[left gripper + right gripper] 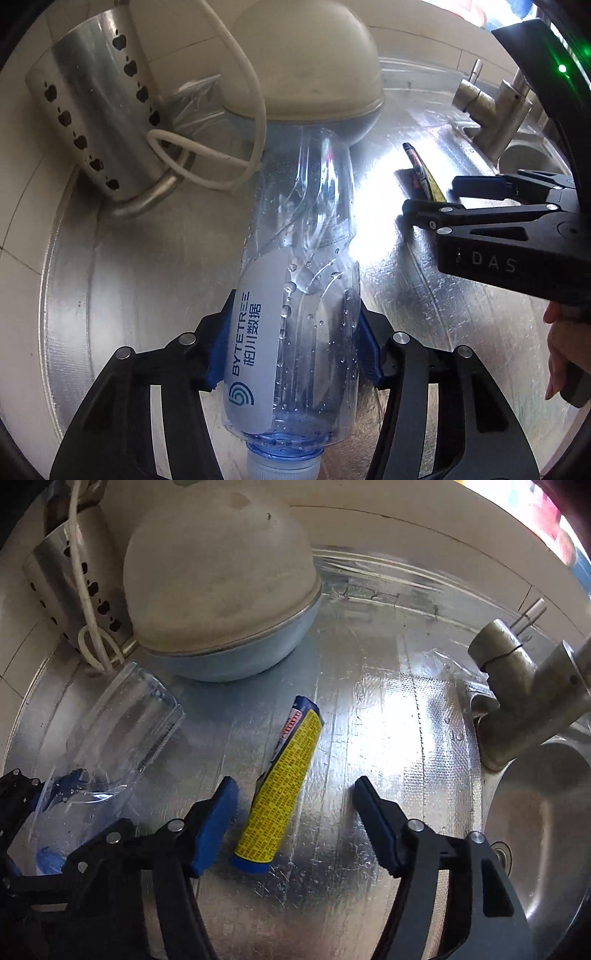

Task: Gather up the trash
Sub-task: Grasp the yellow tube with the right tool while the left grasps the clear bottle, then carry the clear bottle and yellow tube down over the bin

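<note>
A clear plastic bottle [314,229] with a white label lies on the foil-covered counter [129,277], its white cap toward the camera. My left gripper [295,314] is shut on it, a blue pad pressed against each side of the labelled part. In the right wrist view the bottle [118,731] lies at the left. A yellow tube with blue ends [284,786] lies flat on the foil. My right gripper [295,790] straddles it, open, with a gap between each pad and the tube. In the left wrist view the right gripper [430,199] hovers beside the tube [424,173].
A perforated metal utensil holder [99,122] with a white cord [236,110] looped over it stands at the back left. A domed beige cover on a blue bowl [221,576] sits behind the bottle. A faucet [528,701] and sink basin [535,830] lie to the right.
</note>
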`<state>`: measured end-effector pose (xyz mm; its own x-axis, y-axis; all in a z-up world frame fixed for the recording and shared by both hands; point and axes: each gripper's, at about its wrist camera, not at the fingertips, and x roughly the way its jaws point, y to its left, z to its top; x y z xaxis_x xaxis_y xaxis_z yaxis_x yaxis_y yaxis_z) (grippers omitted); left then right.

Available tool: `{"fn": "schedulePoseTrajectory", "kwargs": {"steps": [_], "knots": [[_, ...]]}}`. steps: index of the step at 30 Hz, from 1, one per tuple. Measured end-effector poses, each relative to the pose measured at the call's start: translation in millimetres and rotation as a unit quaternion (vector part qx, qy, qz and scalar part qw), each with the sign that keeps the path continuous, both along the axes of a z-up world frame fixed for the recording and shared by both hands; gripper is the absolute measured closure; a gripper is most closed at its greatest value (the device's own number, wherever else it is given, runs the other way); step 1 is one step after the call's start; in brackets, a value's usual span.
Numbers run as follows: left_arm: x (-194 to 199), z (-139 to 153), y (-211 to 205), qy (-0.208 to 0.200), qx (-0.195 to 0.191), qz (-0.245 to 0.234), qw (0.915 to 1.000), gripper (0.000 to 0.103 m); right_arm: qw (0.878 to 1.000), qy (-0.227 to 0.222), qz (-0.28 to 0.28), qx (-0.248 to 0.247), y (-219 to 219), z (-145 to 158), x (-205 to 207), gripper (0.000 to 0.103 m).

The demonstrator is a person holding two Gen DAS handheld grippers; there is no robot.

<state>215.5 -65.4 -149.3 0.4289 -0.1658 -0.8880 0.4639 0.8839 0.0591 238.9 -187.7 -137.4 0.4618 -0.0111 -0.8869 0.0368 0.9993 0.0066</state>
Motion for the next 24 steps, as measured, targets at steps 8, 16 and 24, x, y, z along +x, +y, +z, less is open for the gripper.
{"fn": "schedulePoseTrajectory", "kwargs": {"steps": [8,16,24], "knots": [[1,2,3,0.013,-0.017,0.003,0.9998,0.049,0.999,0.005,0.012,0.037,15,7,-10,0.082],[-10,-1,7,0.016,-0.027,0.002,0.9995,0.050,0.994,-0.001,-0.015,0.111,-14,17,-38,0.082],[-44,17,16,0.011,-0.029,0.003,0.9995,0.050,0.991,-0.012,0.001,0.131,-11,33,-76,0.082]]}}
